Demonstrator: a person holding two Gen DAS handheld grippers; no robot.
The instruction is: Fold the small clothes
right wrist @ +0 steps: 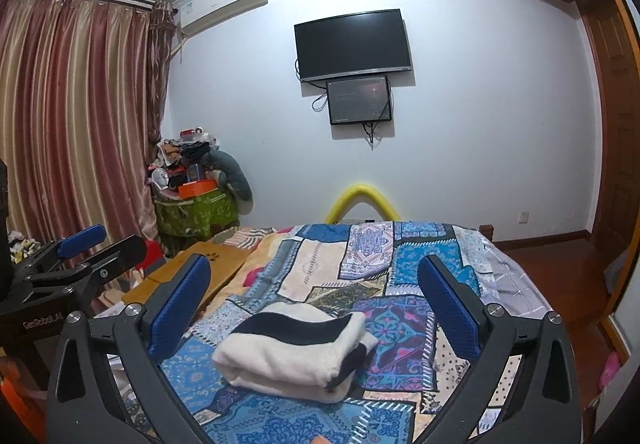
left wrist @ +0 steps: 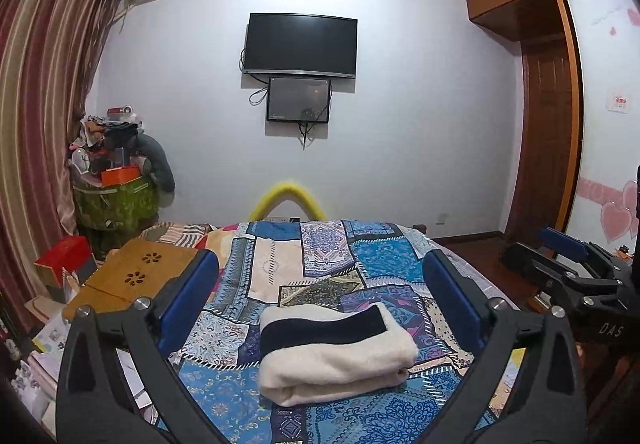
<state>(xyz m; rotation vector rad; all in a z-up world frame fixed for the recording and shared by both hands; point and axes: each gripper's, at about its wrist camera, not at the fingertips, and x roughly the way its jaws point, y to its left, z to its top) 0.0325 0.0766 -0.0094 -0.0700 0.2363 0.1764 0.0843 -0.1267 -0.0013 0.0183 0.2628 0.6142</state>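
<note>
A cream garment with a dark navy band (left wrist: 336, 354) lies folded into a thick bundle on the patchwork bedspread (left wrist: 320, 268). It also shows in the right wrist view (right wrist: 296, 352). My left gripper (left wrist: 320, 272) is open and empty, held above and behind the bundle, its blue pads (left wrist: 188, 300) wide apart. My right gripper (right wrist: 314, 276) is open and empty too, hovering over the bundle. Each gripper shows at the edge of the other's view: the right one (left wrist: 568, 256), the left one (right wrist: 80, 244).
A wooden lap table (left wrist: 136, 276) lies on the bed's left side. Boxes and papers (left wrist: 60, 272) clutter the floor at left. A green bin piled with things (left wrist: 116, 179) stands by the striped curtain (left wrist: 36, 115). A wardrobe (left wrist: 548, 91) stands at right.
</note>
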